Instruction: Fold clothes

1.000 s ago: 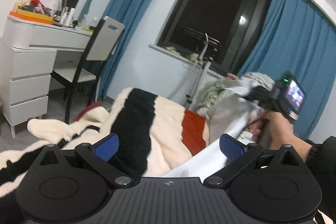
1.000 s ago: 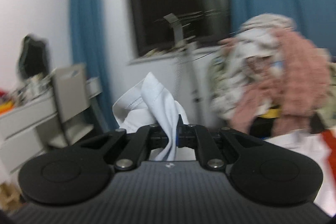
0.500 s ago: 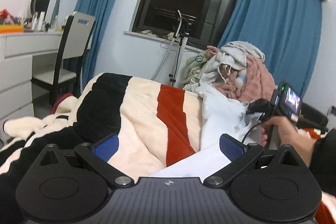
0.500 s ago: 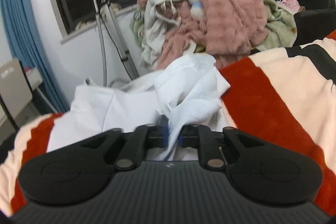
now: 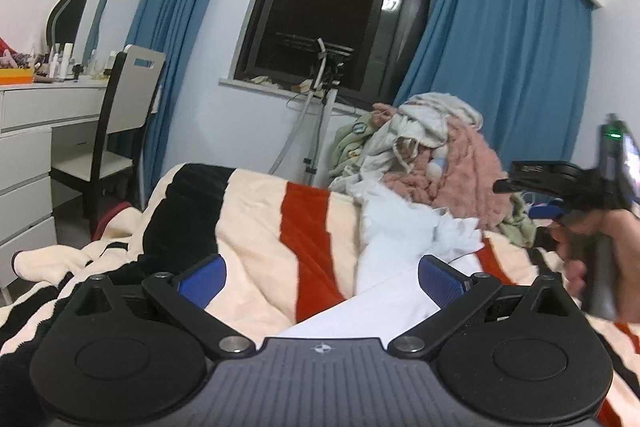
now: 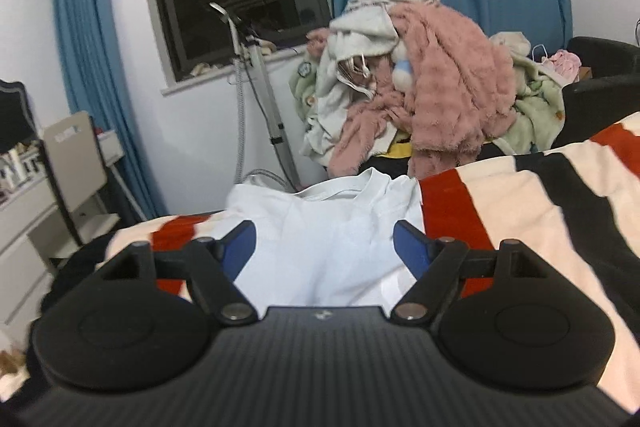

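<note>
On the striped blanket (image 6: 520,211) of a bedroom bed, the white T-shirt (image 6: 332,227) lies collar-away, directly ahead of the right gripper (image 6: 324,247), whose empty jaws are opening, while the left gripper (image 5: 322,277) hangs released beside its hem.

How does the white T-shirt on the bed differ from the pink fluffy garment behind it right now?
The white T-shirt lies spread on the striped blanket, neckline away from the camera; the pink fluffy garment is draped over a heap of unfolded clothes. The T-shirt is thin and smooth; the pink one is thick and shaggy. The T-shirt sits between the opening jaws of the right gripper, ungripped; the pink one lies beyond. Both are unfolded.
</note>
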A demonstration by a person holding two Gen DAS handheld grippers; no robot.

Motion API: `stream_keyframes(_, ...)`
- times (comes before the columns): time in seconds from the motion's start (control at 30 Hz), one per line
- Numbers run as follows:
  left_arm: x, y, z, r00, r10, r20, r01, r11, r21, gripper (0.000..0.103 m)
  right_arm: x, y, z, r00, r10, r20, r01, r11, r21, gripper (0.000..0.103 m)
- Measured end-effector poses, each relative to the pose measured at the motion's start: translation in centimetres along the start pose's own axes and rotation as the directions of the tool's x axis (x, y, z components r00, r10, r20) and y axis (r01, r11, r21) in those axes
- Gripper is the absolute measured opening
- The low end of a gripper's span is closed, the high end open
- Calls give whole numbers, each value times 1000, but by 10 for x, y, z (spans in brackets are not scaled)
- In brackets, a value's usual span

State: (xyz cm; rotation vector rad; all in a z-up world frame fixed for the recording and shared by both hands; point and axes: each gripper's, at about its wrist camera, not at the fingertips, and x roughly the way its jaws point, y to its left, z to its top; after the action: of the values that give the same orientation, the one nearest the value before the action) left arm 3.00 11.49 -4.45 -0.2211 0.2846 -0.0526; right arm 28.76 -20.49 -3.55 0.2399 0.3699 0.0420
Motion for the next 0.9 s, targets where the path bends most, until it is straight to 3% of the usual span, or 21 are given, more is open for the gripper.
stream_keyframes(0.27,-56,-21,8,998,-69,10,69,997,46,103,-159,-10,-36,998,36,49,-37,999,14,77)
stream_keyframes(0.47,-70,-41,2,995,-102,-23,104,989,107,103,-242,-19,-80,995,42,93,-42,999,-7,77)
stream_keyframes(0.57,-64,-40,-2,993,-85,-80,92,991,94,103,-259,-26,-97,992,35,119,-33,999,-16,77)
stream_keyframes(0.67,-50,-22,4,984,-61,-169,65,998,21,103,-260,-34,-106,993,14,113,-15,1000,5,77)
stream_keyframes(0.8,-30,20,18,947,-39,-318,5,994,-108,103,-249,-45,-110,996,60,59,-63,997,48,77)
stream_keyframes(0.9,-20,52,27,921,8,-389,-61,990,-125,101,-246,-48,-114,997,66,48,-69,996,55,77)
